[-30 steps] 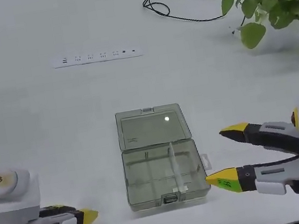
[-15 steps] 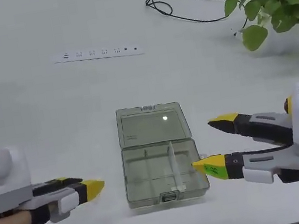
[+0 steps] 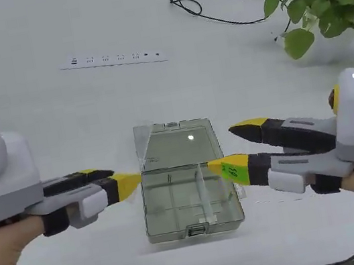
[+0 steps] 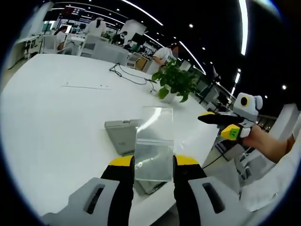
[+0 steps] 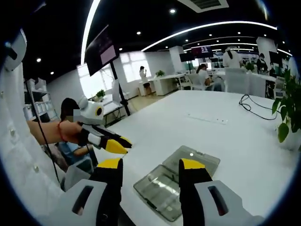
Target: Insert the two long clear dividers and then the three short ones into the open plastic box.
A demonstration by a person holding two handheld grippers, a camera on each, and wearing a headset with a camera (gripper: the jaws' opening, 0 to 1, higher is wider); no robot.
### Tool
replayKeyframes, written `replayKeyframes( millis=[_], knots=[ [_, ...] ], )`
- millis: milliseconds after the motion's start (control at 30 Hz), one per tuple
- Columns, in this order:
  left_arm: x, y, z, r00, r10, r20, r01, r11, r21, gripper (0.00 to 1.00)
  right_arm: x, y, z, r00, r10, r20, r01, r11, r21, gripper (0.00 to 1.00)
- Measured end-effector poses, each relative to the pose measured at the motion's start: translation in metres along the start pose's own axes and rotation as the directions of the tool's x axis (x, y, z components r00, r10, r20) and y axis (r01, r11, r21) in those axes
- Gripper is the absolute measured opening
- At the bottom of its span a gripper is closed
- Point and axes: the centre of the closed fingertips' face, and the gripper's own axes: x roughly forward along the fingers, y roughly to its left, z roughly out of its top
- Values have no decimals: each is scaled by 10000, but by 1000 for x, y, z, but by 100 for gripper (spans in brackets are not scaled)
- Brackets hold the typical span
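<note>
The plastic box is found open at the middle of the table, with its lid laid flat on the far side of the base. Inside the base a clear partition is seen standing lengthwise, with what may be a cross-piece beside it; the full count cannot be told. At the box's left edge a clear divider is pinched by its lower end between the jaws of the left gripper and held upright; whether it is a long or a short one cannot be told. On the box's right the right gripper is held with its jaws spread wide and nothing between them, the lower tip over the base's right rim. The insertion is judged to be partly done: next, the held sheet would have to be lined up with the slots in the walls and pressed straight down, while the box is perhaps steadied from the right. A green sticker is carried on the right gripper's lower tip, its mark unreadable. Beyond the box, markings on the power strip are too small to be read.
</note>
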Motion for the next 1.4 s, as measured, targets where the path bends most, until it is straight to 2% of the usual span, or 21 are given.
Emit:
replayKeyframes(
  millis=[133,300,533,867,1067,1400],
  knots=[
    [2,-9,8,9994,-250,255,241,9991,342,31,2,7,9,9996,-31,281,24,9997,255,44],
    [4,-19,19,9967,-562,585,528,9969,586,31,5,11,14,9980,-167,613,88,9919,1265,36],
    [4,-31,31,9913,-951,914,855,9909,1038,31,9,12,18,9967,-286,763,161,9870,1596,33],
    [6,-40,32,9909,-1061,833,924,9837,1546,31,18,20,20,9960,-274,846,92,9778,2094,28],
    [7,-46,34,9908,-1109,776,944,9770,1915,31,26,26,21,9959,-212,877,-20,9665,2565,24],
    [9,-50,37,9905,-1183,694,1003,9698,2224,31,39,28,22,9960,-214,873,-66,9512,3085,17]
  ],
)
